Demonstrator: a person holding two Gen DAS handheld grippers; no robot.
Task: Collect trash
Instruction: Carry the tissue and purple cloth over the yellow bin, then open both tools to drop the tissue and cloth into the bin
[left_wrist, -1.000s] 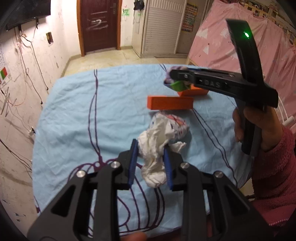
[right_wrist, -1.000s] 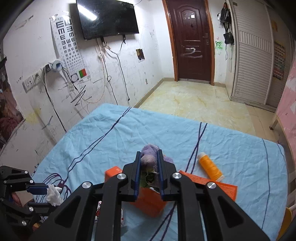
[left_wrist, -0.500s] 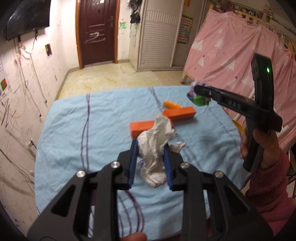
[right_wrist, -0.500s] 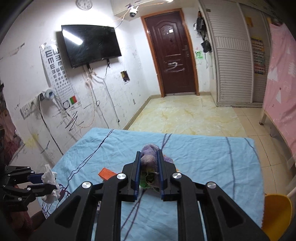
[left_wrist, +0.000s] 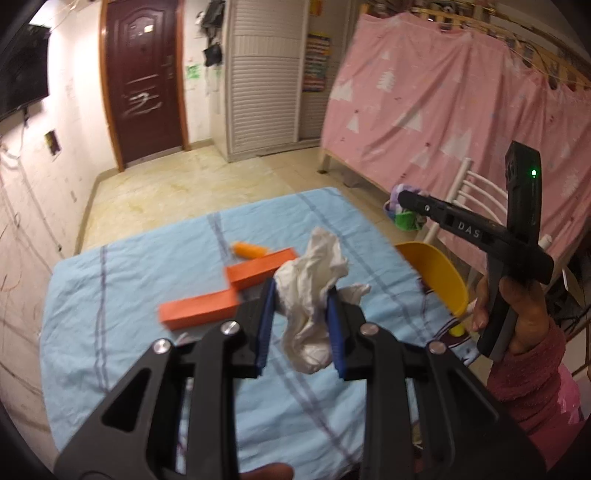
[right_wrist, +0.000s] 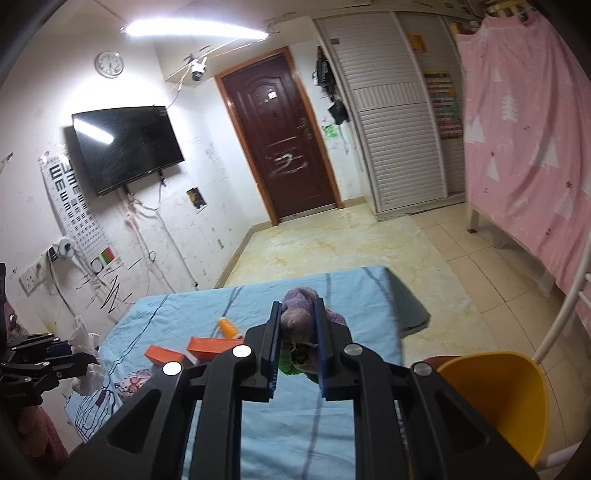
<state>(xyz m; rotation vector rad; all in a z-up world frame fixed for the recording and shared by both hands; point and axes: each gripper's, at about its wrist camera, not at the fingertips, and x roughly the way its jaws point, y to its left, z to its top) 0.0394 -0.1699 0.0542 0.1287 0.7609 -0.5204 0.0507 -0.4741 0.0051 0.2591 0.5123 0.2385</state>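
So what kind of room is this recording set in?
Probably a lived-in bedroom or home room: a table under a light blue cloth, a wall-mounted black television, a white louvred wardrobe and a pink curtain over a wooden bed frame.

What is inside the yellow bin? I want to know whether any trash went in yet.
The yellow bin shows only bare inner wall; its bottom is hidden behind the rim and the right gripper.

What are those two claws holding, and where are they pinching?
Left gripper pinches a crumpled tissue at its middle; right gripper clamps a purple-green wad by its sides.
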